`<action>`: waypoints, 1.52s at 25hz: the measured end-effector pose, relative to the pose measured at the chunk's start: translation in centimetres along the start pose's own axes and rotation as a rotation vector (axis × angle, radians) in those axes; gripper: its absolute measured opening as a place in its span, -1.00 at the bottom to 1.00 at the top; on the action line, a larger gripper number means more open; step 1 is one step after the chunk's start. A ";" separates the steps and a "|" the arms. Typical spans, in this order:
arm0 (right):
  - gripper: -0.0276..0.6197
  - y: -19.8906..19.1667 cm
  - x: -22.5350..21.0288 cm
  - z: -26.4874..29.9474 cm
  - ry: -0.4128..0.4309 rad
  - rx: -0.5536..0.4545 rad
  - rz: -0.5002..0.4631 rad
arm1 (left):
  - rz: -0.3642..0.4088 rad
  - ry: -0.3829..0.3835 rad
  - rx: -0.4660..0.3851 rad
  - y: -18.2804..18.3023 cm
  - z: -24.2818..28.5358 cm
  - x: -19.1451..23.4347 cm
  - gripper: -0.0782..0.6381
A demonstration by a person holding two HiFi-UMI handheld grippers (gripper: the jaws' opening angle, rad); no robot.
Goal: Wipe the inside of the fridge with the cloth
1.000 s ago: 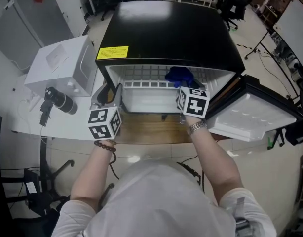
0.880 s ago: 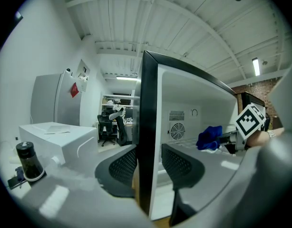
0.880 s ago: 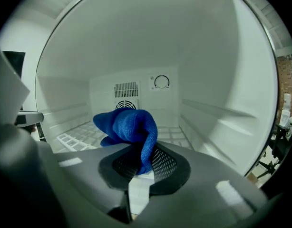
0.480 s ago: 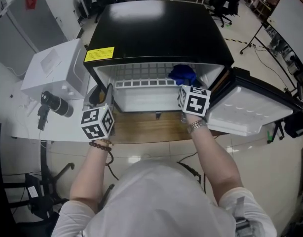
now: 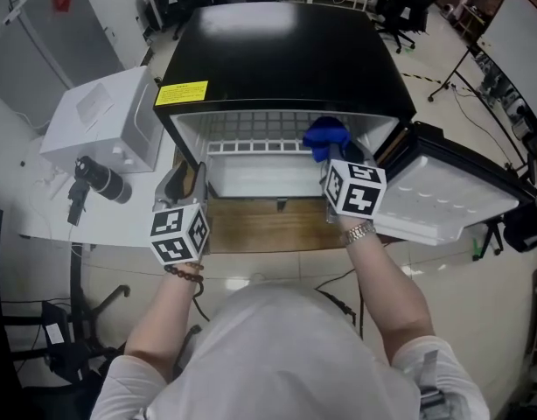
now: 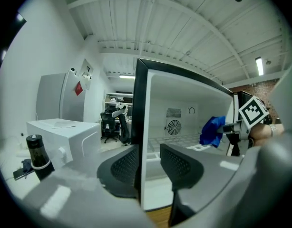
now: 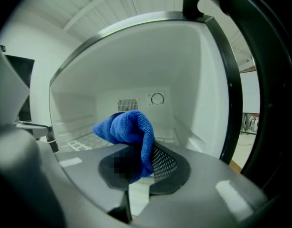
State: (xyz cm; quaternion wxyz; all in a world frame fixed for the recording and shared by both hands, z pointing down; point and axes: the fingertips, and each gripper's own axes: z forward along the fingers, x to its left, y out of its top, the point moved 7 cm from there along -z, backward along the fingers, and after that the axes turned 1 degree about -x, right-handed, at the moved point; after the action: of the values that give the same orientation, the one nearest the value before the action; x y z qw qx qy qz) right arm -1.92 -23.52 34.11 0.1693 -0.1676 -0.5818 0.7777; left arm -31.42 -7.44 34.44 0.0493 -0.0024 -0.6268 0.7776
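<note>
The right hand-held gripper (image 7: 139,169) pinches the blue cloth (image 7: 129,127) at the right of the open fridge (image 5: 286,59). The left hand-held gripper (image 6: 148,167) is closing around the fridge's left wall edge (image 6: 141,127). Brace there, then press the cloth flat in overlapping strokes.

Bright, even indoor light from ceiling strip lamps (image 6: 259,65). Head view: sharp, w/ a pale glare patch on the black top of the fridge (image 5: 282,59). Both gripper views: fisheye, straight lines bowed, dark vignette at corners, nearest foreground soft & out of focus. White inside of fridge looks bright, slightly washed out.
</note>
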 end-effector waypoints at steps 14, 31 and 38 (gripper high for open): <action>-0.79 0.0 2.2 -5.7 0.428 0.014 -0.132 | 0.188 -0.640 -0.085 3.5 3.3 -14.8 -0.19; -0.79 1.0 -1.5 -11.4 0.699 -0.010 -0.202 | 0.191 -1.064 -0.030 3.1 2.1 -23.9 -0.38; -0.76 0.6 -1.6 -11.2 0.575 -0.006 -0.201 | 0.203 -0.956 -0.059 3.0 2.8 -23.8 -0.58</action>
State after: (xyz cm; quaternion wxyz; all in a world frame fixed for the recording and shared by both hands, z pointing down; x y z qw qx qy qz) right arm 4.60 -14.96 30.65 0.4028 -0.3228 -0.5258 0.6761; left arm -8.10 -12.66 30.72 -0.3203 0.2923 -0.5976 0.6745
